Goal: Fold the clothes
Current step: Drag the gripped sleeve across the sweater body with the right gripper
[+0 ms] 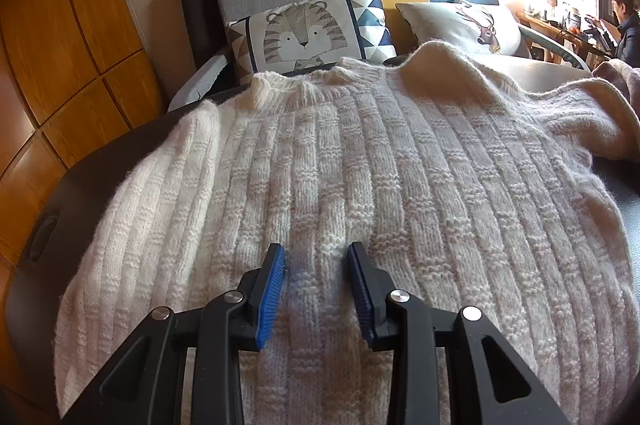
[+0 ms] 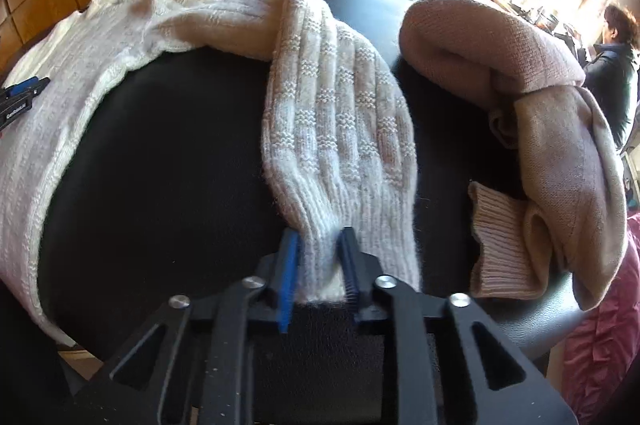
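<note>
A cream cable-knit sweater (image 1: 360, 185) lies spread flat on a dark padded table (image 2: 160, 165), collar toward the sofa. My left gripper (image 1: 316, 253) rests over the sweater's lower body, open, with knit showing between the blue pads. In the right wrist view, the sweater's right sleeve (image 2: 336, 113) runs from the shoulder across the table toward me. My right gripper (image 2: 319, 241) is shut on its ribbed cuff (image 2: 320, 273), which is bunched between the pads. The left gripper's tip (image 2: 24, 93) shows at the far left on the sweater body (image 2: 60, 97).
A crumpled beige-pink garment (image 2: 540, 105) lies heaped on the table's right side, beside the sleeve. A tiger cushion (image 1: 304, 33) and a deer cushion (image 1: 468, 21) sit on the sofa behind. Wooden cabinets (image 1: 60, 45) stand at the left. A person (image 2: 612, 65) is at a desk at the far right.
</note>
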The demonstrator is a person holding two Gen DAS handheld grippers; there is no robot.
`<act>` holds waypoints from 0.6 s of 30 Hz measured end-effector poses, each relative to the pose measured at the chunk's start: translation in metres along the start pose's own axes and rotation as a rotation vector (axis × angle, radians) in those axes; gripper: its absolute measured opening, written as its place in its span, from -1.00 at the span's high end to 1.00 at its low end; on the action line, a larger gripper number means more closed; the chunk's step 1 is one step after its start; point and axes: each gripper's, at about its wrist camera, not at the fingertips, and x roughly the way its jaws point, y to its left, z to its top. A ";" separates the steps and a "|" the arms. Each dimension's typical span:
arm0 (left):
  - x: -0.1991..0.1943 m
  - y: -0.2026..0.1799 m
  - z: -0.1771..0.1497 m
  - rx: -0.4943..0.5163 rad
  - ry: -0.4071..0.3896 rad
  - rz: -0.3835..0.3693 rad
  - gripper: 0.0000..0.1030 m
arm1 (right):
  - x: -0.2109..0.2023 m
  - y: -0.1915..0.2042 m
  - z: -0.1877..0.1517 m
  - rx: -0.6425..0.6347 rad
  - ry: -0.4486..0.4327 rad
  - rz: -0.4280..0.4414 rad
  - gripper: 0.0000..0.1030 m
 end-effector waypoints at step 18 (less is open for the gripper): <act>0.000 -0.001 0.000 0.003 -0.002 0.007 0.35 | -0.100 -0.102 0.080 0.440 -0.202 0.368 0.83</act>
